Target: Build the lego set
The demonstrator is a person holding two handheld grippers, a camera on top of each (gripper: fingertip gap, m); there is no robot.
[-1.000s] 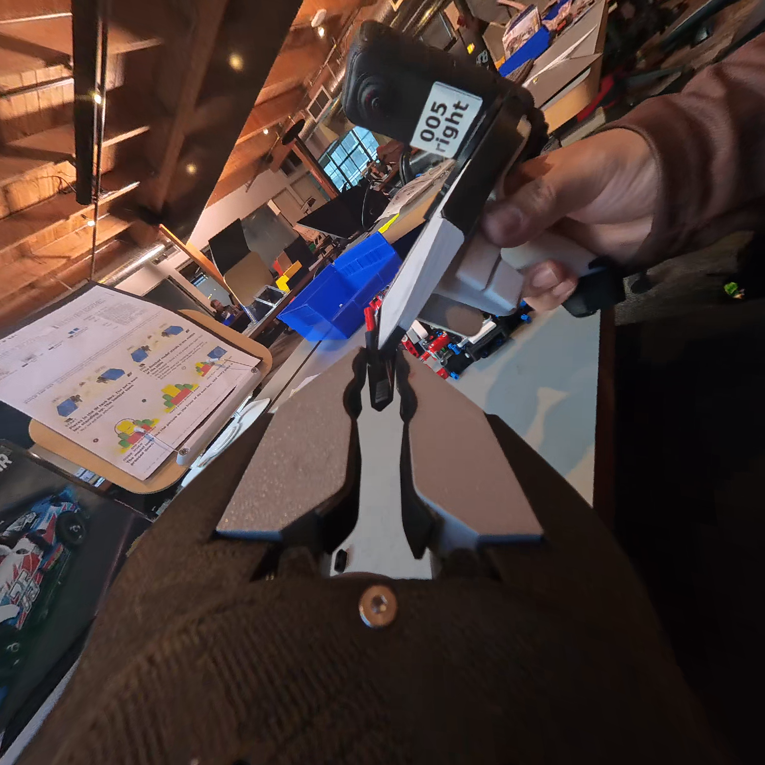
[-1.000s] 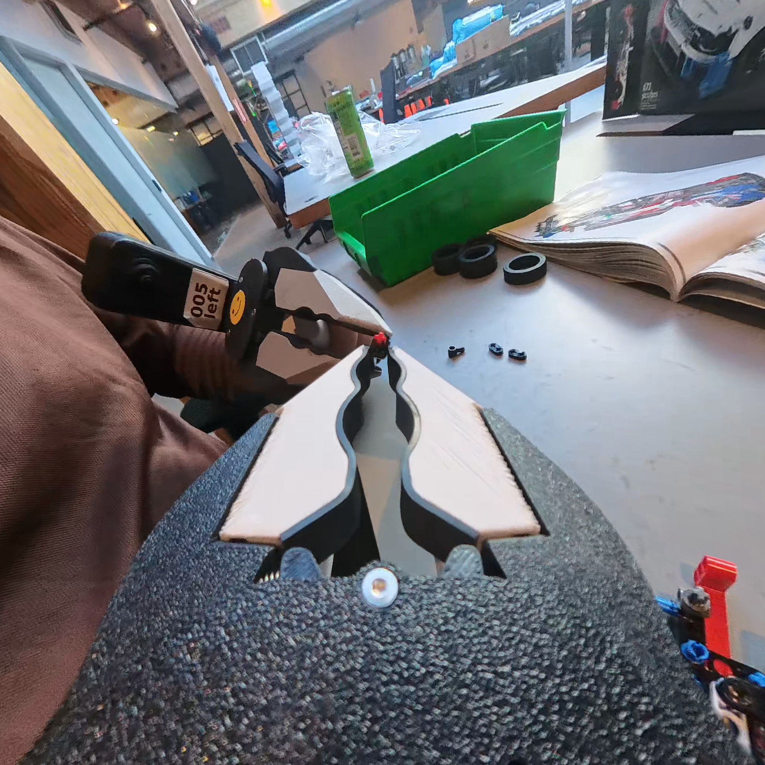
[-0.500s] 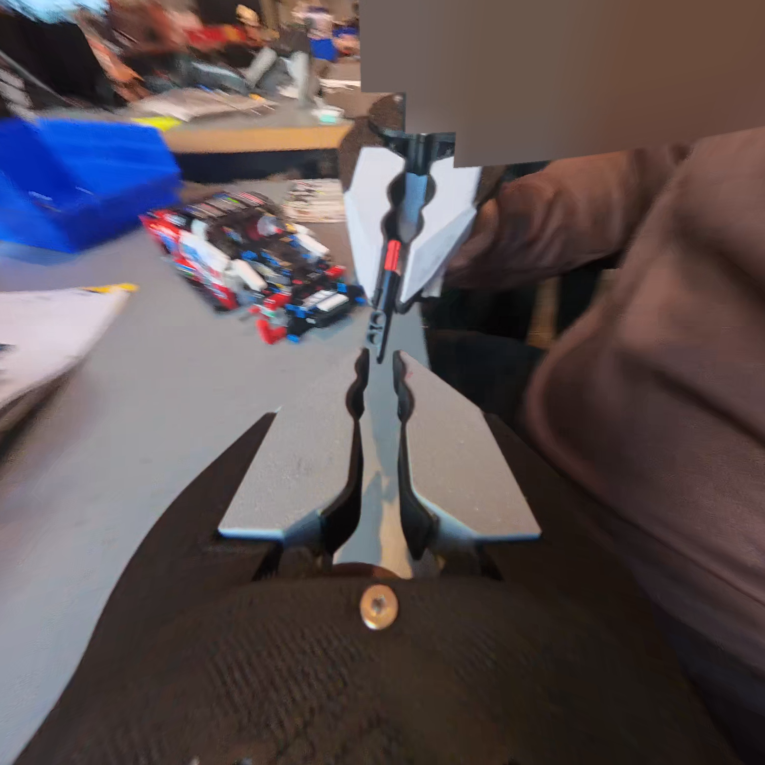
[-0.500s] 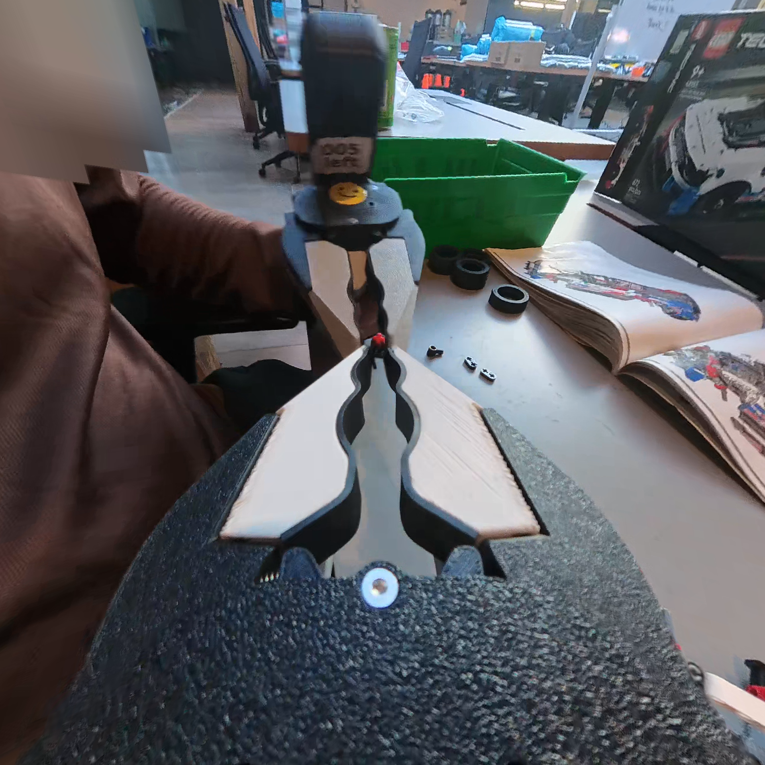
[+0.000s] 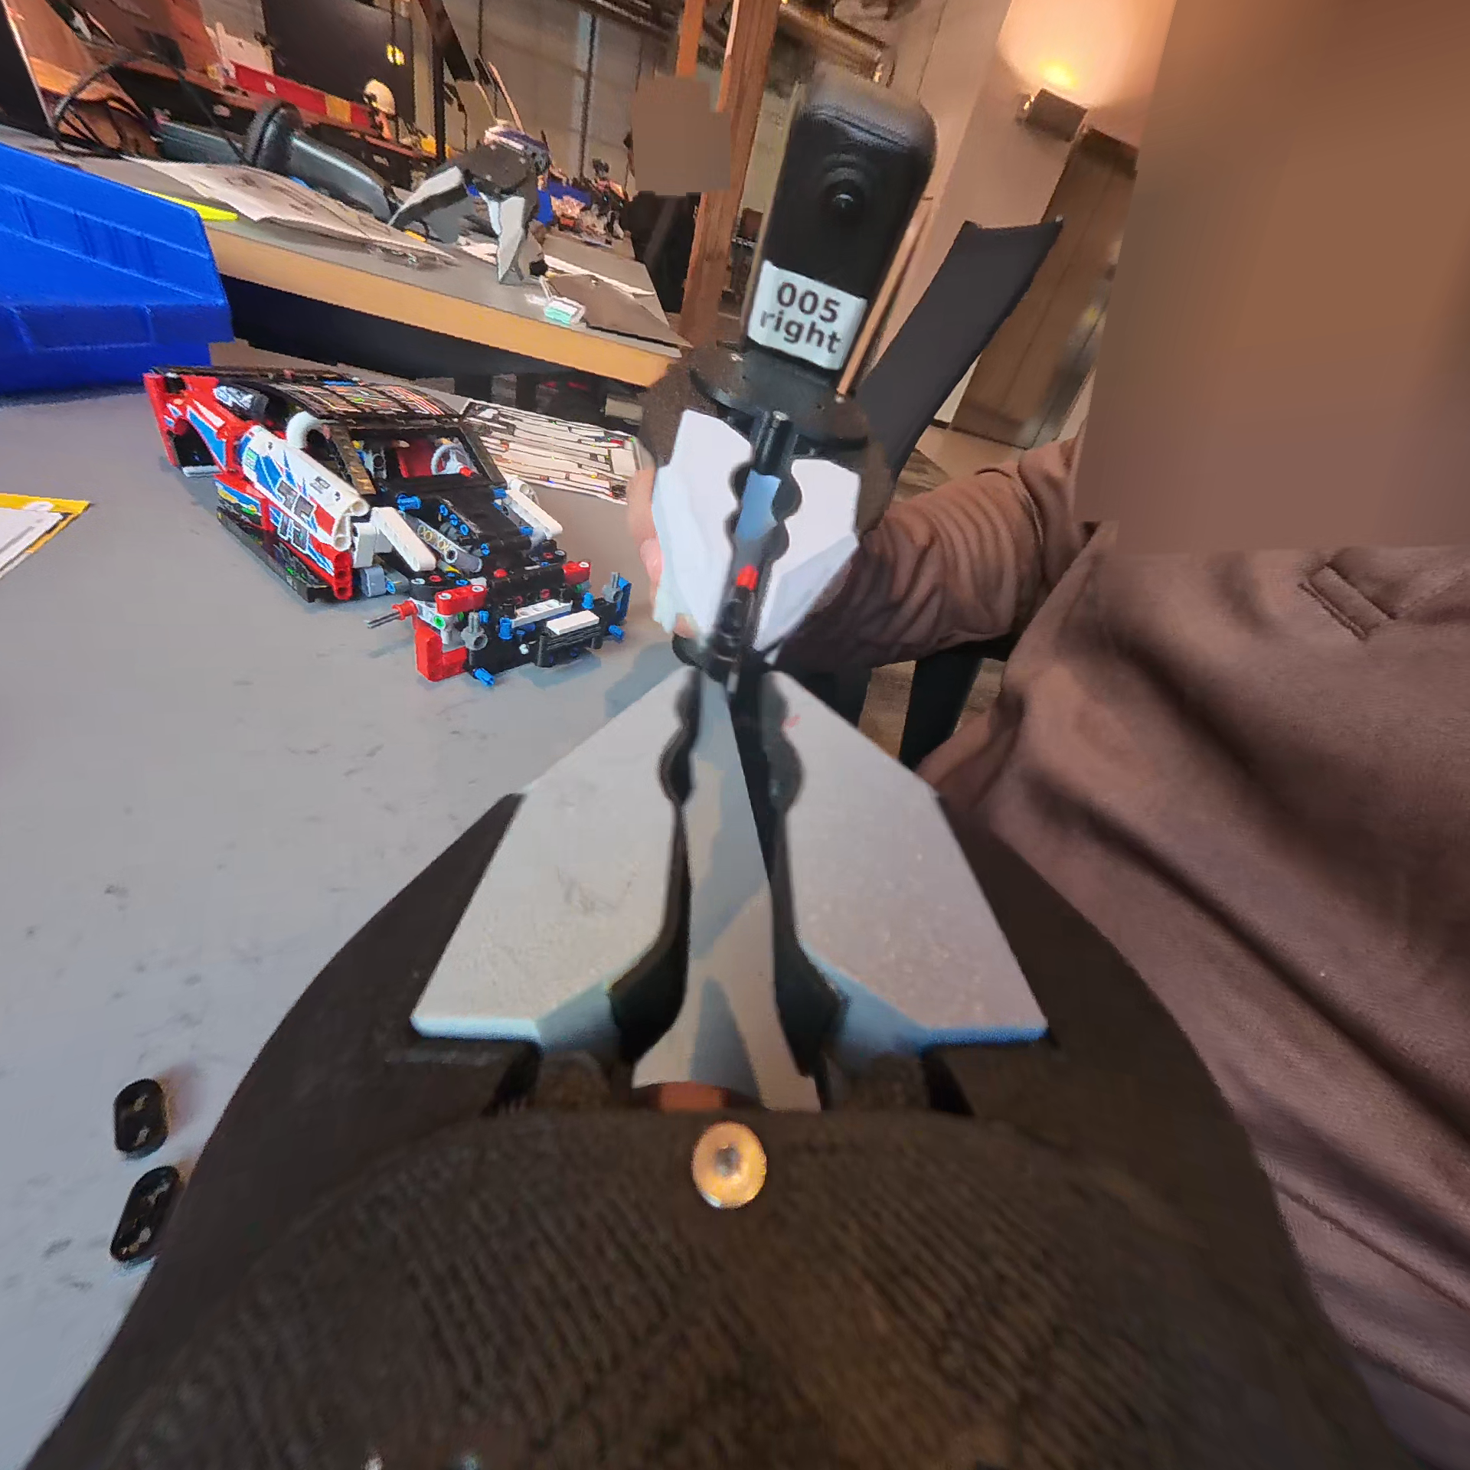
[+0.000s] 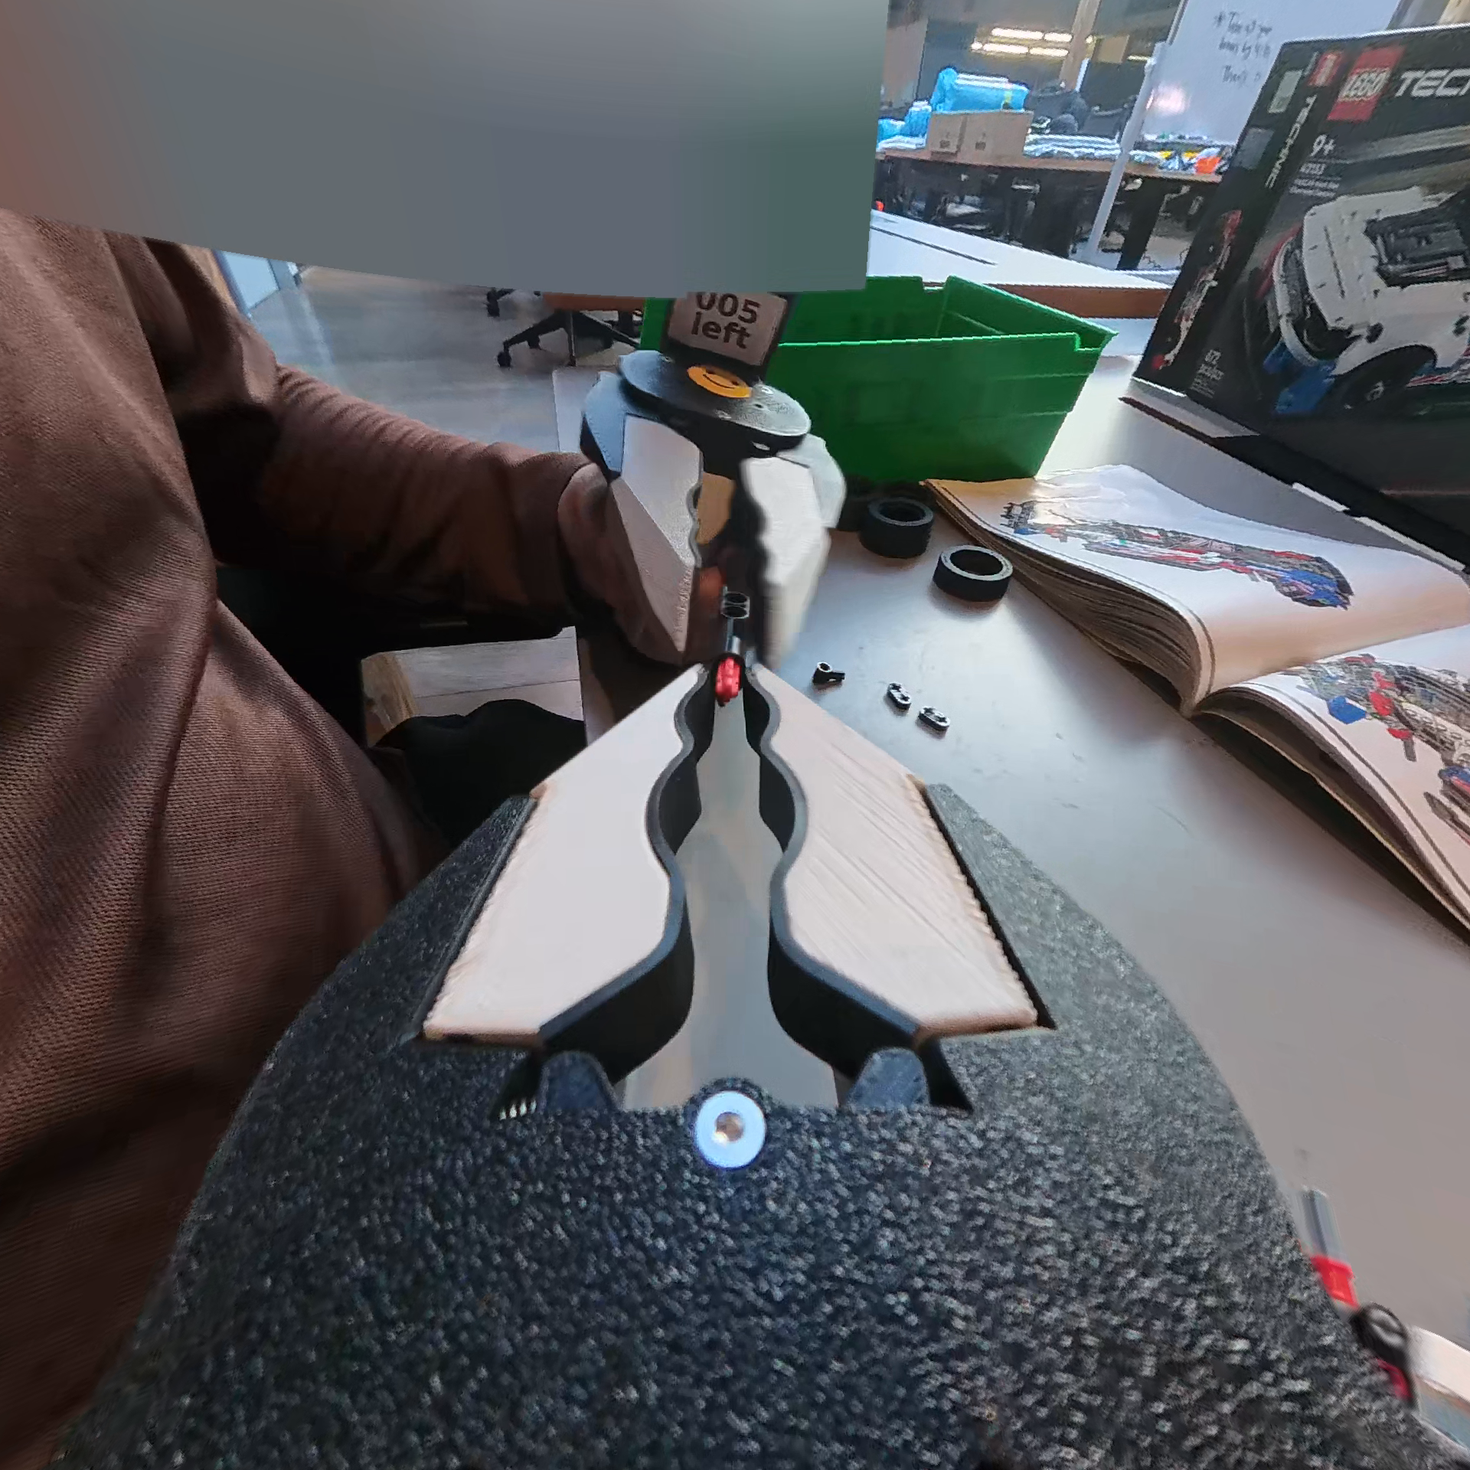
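A thin black axle point(image 6: 733, 636) with a red bush point(image 6: 725, 682) and a small black connector point(image 6: 736, 604) on its far end spans the two grippers, which face each other tip to tip above the table edge. My right gripper point(image 6: 728, 676) is shut on the red bush end. My left gripper point(image 5: 720, 676) is closed down on the black connector end point(image 5: 725, 644). The right gripper point(image 5: 752, 557) and the red bush point(image 5: 745, 577) also show in the left wrist view. The half-built red, white and black lego car point(image 5: 382, 509) lies on the grey table point(image 5: 199, 795), left of both grippers.
A blue bin point(image 5: 79, 278) stands behind the car. A green bin point(image 6: 915, 382), black tyres point(image 6: 970, 569), an open instruction book point(image 6: 1193, 589) and the set's box point(image 6: 1352, 239) are at the right. Small black parts point(image 6: 899, 694) lie loose. A person's brown sleeves flank the grippers. The grippers are tip to tip, or close to it.
Both grippers have swung round from pointing up and apart to facing each other head-on. The left gripper's tips have closed in on the axle's black end.
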